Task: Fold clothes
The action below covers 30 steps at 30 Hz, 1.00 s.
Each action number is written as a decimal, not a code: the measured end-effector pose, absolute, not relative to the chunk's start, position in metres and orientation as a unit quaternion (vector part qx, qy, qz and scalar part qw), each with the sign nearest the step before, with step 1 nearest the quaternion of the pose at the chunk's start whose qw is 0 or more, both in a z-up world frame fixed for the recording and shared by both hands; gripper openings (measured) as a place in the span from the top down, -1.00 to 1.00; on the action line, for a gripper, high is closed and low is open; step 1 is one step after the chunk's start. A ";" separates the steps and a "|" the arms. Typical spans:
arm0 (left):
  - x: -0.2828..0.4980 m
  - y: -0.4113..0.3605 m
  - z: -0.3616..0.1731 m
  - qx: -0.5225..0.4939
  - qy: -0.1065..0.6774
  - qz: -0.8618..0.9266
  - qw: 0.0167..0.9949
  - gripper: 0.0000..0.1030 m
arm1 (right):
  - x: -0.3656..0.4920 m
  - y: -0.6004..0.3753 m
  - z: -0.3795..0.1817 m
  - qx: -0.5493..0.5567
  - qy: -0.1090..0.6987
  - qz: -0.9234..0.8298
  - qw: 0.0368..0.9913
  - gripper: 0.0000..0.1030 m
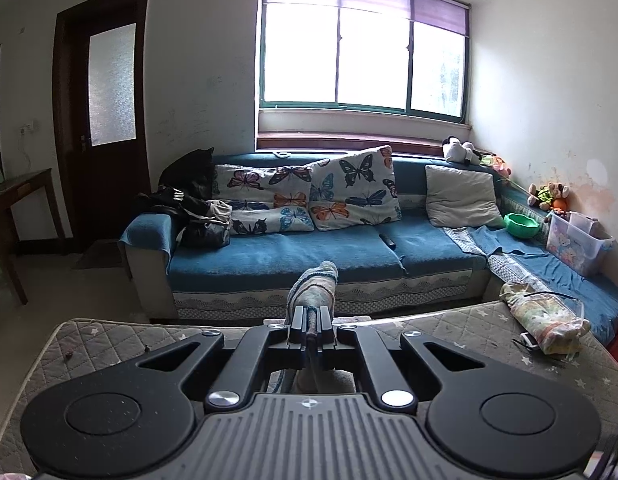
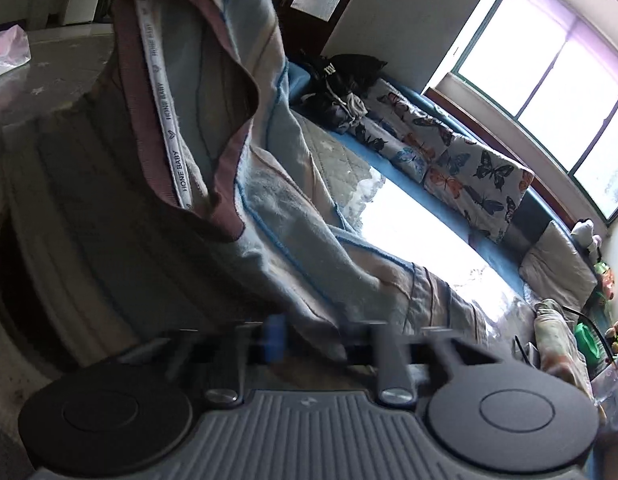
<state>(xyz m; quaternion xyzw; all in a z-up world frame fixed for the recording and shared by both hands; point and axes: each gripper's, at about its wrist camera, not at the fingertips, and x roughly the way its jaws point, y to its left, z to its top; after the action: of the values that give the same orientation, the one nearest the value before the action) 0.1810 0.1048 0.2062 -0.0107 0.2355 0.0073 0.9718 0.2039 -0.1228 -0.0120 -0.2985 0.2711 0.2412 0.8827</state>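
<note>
We find the left gripper (image 1: 311, 322) with its jaws drawn almost together, pinching a fold of the striped garment (image 1: 313, 286), which rises above the jaws and trails beneath them over the quilted worktop (image 1: 109, 344). In the right wrist view, the right gripper (image 2: 321, 344) is blurred; its jaws stand apart, with the garment (image 2: 237, 152) draped between them. Whether they touch the cloth, we cannot tell.
</note>
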 end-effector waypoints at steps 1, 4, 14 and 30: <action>0.183 0.107 0.206 -0.011 0.235 0.010 0.972 0.91 | 0.206 -0.119 -0.014 -0.306 0.268 0.241 0.881 0.91; 0.193 0.114 0.206 -0.014 0.236 0.021 0.971 0.91 | 0.218 -0.121 0.016 -0.299 0.233 0.219 0.899 0.92; 0.202 0.141 0.247 -0.042 0.179 0.052 0.982 0.91 | 0.258 -0.136 0.146 -0.258 0.096 0.109 0.955 0.93; 0.079 0.145 0.252 0.002 0.158 0.009 0.987 0.90 | 0.128 -0.171 0.196 -0.309 -0.043 0.113 0.943 0.93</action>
<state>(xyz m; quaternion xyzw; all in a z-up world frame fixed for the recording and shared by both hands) 0.0795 0.1453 0.2525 0.0021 0.1576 0.0087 0.9875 0.1281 -0.1714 0.1961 -0.3091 -0.0431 0.1126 0.9434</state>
